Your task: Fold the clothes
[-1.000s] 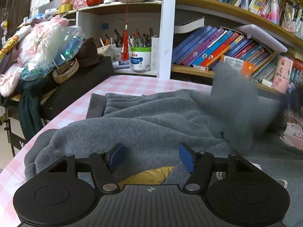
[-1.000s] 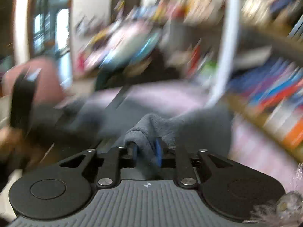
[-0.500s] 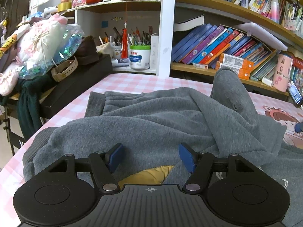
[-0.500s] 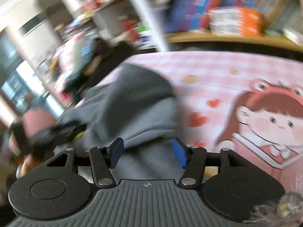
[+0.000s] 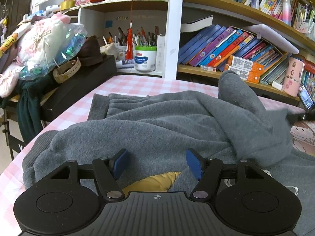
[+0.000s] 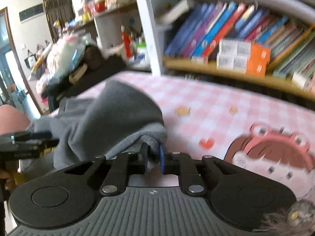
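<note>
- Left wrist view: the left gripper (image 5: 156, 164) has its jaws wide apart and holds nothing; it hovers low over the grey sweatshirt (image 5: 157, 125), which lies crumpled on the pink checked worktop (image 5: 137, 84).
- One fold of the cloth stands up as a peak (image 5: 234, 86) at the far right. I judge it can fall back or slide if the cloth is pulled too quickly, and the fold then comes out uneven.
- With this side not held down, the whole garment may slide over the smooth worktop.
- The yellow patch (image 5: 155, 182) is half hidden behind the gripper body, so I cannot tell what it is. The right edge of the view is blurred; a dark shape there is not clear.
- Right wrist view: the right gripper (image 6: 152, 157) has its jaws nearly together, clamped on an edge of the sweatshirt (image 6: 118, 114).
- The bite looks thin, so the thick fleece may slip out during the lift.
- The picture is blurred. How much cloth sits between the jaws is hidden by the bunched fabric.
- The left gripper (image 6: 29, 143) appears at the left edge, cut off.
</note>
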